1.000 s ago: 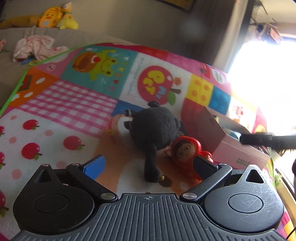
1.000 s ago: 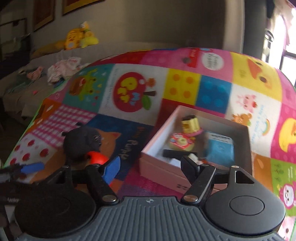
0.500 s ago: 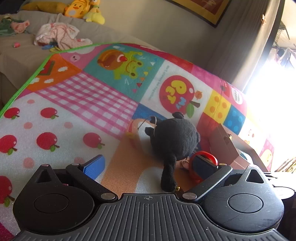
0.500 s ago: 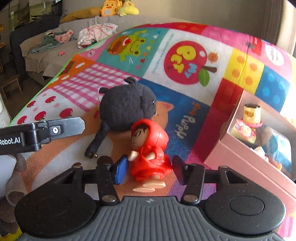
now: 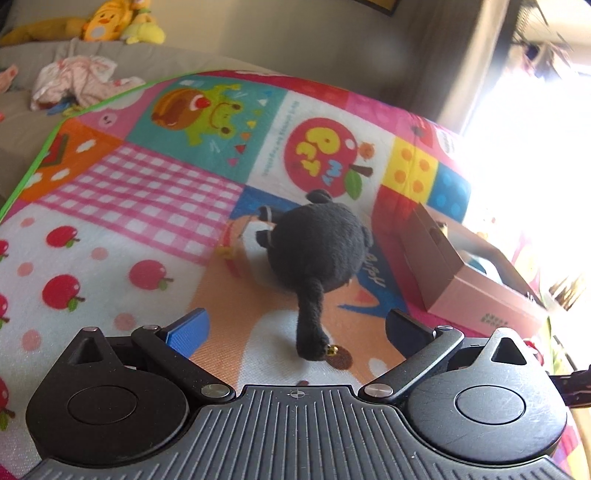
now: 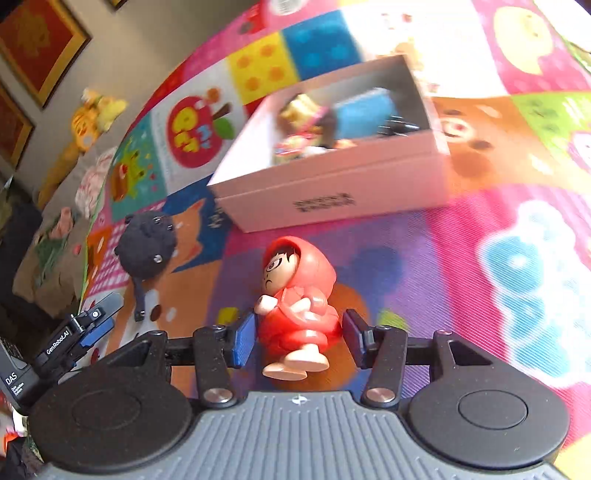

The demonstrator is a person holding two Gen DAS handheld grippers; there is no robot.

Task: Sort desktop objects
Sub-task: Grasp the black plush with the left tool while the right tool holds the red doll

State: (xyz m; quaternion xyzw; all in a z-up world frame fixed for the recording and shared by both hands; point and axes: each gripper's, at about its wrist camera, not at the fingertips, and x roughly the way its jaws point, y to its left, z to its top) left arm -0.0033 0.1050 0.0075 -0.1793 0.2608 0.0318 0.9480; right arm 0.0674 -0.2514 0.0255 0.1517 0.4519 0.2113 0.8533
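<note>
A red-hooded doll figure (image 6: 295, 299) sits between the pads of my right gripper (image 6: 299, 338), which is shut on its body and holds it in front of the pink box (image 6: 332, 192). The box holds several small toys, among them a blue pack (image 6: 365, 110). A black plush toy (image 5: 317, 247) lies on the colourful play mat (image 5: 147, 206), its tail pointing toward my left gripper (image 5: 295, 328), which is open and empty just short of the tail. The plush also shows in the right wrist view (image 6: 147, 245), to the left of the doll. The box shows at the right of the left wrist view (image 5: 476, 291).
The mat's green edge (image 5: 44, 147) runs along the left. Beyond it is a grey sofa with crumpled clothes (image 5: 81, 81) and yellow plush toys (image 5: 110, 26). Bright window glare fills the right side. My left gripper shows at lower left of the right wrist view (image 6: 88, 328).
My right gripper has closed on the red doll and carried it away from the black plush toward the pink box. The left gripper has stayed open and swung to face the plush's tail.
</note>
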